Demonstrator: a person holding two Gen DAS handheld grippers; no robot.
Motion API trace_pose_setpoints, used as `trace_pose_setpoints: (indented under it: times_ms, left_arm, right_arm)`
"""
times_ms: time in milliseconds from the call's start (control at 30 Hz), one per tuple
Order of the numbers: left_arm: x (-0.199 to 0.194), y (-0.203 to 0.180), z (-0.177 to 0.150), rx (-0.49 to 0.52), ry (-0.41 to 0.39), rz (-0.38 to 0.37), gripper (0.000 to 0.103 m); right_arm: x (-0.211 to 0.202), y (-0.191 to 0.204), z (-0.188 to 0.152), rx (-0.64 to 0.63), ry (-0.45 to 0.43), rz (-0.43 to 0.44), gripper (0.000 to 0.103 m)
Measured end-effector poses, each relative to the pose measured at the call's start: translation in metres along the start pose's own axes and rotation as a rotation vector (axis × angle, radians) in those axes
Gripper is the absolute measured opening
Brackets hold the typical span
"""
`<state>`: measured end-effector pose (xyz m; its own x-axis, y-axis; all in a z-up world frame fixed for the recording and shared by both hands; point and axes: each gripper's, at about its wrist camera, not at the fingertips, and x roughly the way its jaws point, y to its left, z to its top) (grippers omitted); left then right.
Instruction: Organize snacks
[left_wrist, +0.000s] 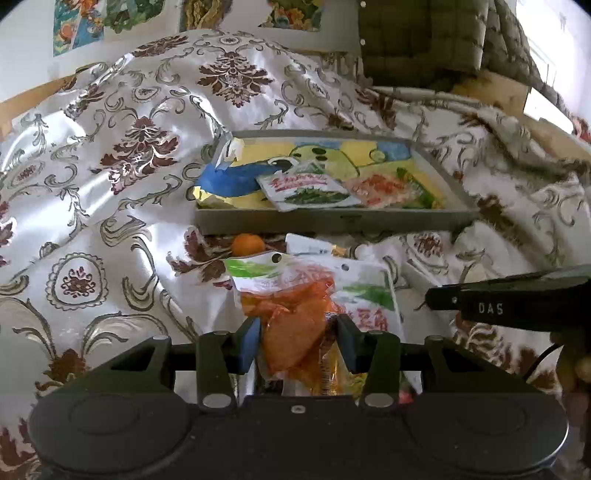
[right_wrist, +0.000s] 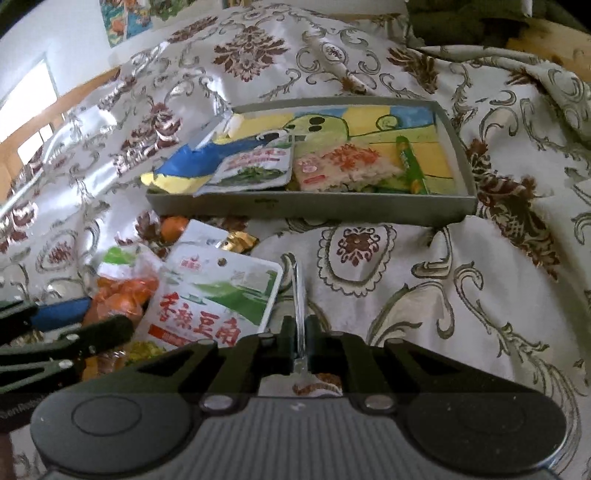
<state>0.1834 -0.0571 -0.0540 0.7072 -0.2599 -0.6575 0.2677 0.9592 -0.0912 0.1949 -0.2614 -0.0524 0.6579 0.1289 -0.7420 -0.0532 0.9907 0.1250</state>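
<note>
The orange snack packet (left_wrist: 295, 332) sits between the fingers of the left tongs (left_wrist: 295, 345), which are partly closed and press on both of its sides. It lies on a small heap of snacks on the patterned bedspread (left_wrist: 92, 206), overlapping a white packet with red lettering (right_wrist: 210, 299). Beyond the heap lie a small orange fruit (left_wrist: 248, 244) and a gold-wrapped sweet (right_wrist: 238, 240), both just in front of the near wall of the grey tray (left_wrist: 332, 219).

In the tray, on its painted liner — a white packet with a green picture (left_wrist: 308, 186) overlaps a pink-and-red packet (left_wrist: 380, 188), and a green stick packet (right_wrist: 412, 166) lies toward the right wall.

The right tongs (right_wrist: 300, 341) are nearly closed on a thin silvery wrapper (right_wrist: 298, 295) held edge-on, just right of the heap.
</note>
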Motion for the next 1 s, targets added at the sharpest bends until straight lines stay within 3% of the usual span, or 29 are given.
trace_pose_setpoints:
  times_ms: [433, 700, 1000]
  left_arm:
    - [-0.001, 0.01, 0.007, -0.03, -0.068, -0.002, 0.047]
    - [0.006, 0.022, 0.039, -0.105, -0.139, 0.016, 0.047]
    - [0.038, 0.005, 0.086, -0.119, -0.192, 0.002, 0.047]
  right_arm:
    - [-0.009, 0.008, 0.006, -0.019, -0.083, 0.103, 0.007]
    - [-0.015, -0.008, 0.024, 0.044, -0.165, 0.108, 0.007]
    - [-0.003, -0.044, 0.063, 0.199, -0.254, 0.128, 0.007]
